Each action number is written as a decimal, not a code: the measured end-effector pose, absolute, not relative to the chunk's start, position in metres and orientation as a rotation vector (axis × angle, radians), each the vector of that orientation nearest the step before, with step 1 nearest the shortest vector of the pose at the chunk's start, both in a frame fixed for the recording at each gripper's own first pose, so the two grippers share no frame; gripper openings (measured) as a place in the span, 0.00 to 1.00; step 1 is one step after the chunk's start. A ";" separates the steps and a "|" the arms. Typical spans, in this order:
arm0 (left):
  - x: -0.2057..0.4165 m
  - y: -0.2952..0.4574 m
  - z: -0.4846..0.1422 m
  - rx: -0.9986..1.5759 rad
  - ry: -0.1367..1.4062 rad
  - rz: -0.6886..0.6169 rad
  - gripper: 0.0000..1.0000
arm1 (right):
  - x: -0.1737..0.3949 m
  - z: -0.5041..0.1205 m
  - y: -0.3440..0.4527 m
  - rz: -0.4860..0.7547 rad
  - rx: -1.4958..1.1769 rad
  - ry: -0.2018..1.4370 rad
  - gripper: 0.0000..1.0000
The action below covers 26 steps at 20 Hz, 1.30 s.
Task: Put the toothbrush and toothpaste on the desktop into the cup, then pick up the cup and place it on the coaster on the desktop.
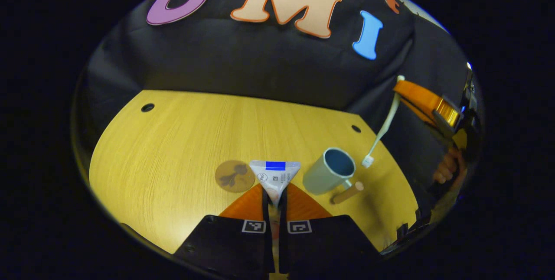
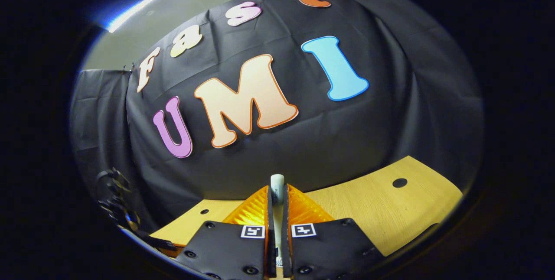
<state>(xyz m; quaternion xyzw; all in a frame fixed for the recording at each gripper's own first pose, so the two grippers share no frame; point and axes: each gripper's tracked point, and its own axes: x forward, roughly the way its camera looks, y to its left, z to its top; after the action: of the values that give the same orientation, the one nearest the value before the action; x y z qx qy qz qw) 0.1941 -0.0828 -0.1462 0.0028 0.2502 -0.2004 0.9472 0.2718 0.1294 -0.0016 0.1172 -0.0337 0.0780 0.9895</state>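
Observation:
In the left gripper view, my left gripper [image 1: 275, 198] is shut on a white toothpaste tube [image 1: 275, 175], held above the wooden table [image 1: 173, 141]. A grey-green cup [image 1: 329, 170] with a wooden handle [image 1: 347, 193] stands just right of the tube. A round brown coaster [image 1: 234, 176] lies to its left. Farther right, the right gripper [image 1: 403, 88] holds a white toothbrush [image 1: 385, 126] hanging bristles down, its head beside the cup's right rim. In the right gripper view, my right gripper [image 2: 276, 196] is shut on the toothbrush handle [image 2: 277, 183], whose end sticks up between the fingers.
The table has two dark cable holes [image 1: 147, 107] [image 1: 356, 128] near its far edge. A hand [image 1: 446, 169] shows at the right of the left gripper view. In the right gripper view, the table [image 2: 368, 206] lies below, with a dark device [image 2: 115, 204] at the lower left.

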 end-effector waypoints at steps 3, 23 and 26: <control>0.211 -0.103 -0.114 -0.020 0.375 -0.465 0.03 | 0.280 -0.022 0.137 0.155 0.166 -0.082 0.08; 0.251 -0.214 -0.094 -0.154 0.048 -0.737 0.03 | 0.238 -0.071 0.075 -0.019 0.130 -0.136 0.98; 0.246 -0.220 -0.113 -0.152 0.091 -0.750 0.04 | 0.216 -0.073 0.044 -0.088 0.119 -0.112 0.98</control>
<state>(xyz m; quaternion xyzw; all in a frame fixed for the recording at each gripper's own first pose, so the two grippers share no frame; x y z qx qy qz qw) 0.2456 -0.2205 -0.1129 -0.0740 0.0443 -0.3658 0.9267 0.2160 0.0436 -0.0732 0.0594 -0.0560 -0.0441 0.9957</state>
